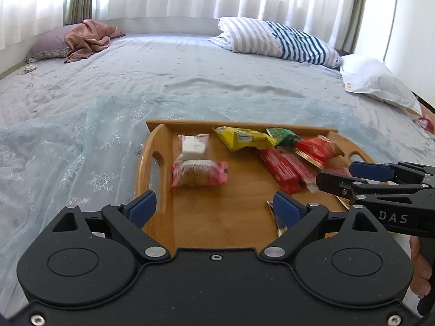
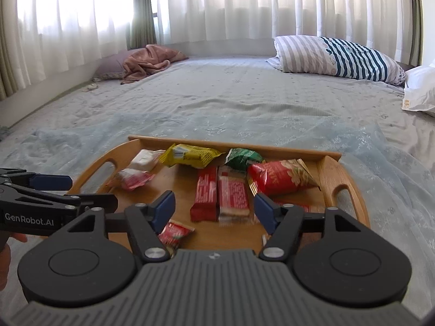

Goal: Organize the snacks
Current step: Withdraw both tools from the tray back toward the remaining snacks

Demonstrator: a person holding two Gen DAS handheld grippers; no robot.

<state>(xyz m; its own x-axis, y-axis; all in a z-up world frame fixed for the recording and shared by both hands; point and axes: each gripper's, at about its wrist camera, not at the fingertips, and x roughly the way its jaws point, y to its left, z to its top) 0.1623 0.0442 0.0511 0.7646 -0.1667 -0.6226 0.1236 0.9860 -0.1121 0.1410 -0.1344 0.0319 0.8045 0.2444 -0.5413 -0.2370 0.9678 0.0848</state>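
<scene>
Two pillows (image 2: 337,55) on grey bedspread (image 2: 217,97)

Left gripper (image 1: 213,207) jaws wide apart, nothing between blue pads (image 1: 142,205), pointing forward and down; right gripper (image 2: 213,209) jaws apart, empty, same forward-down tilt, sits just right of left one; bare hand (image 1: 420,269) on right gripper's grip
</scene>
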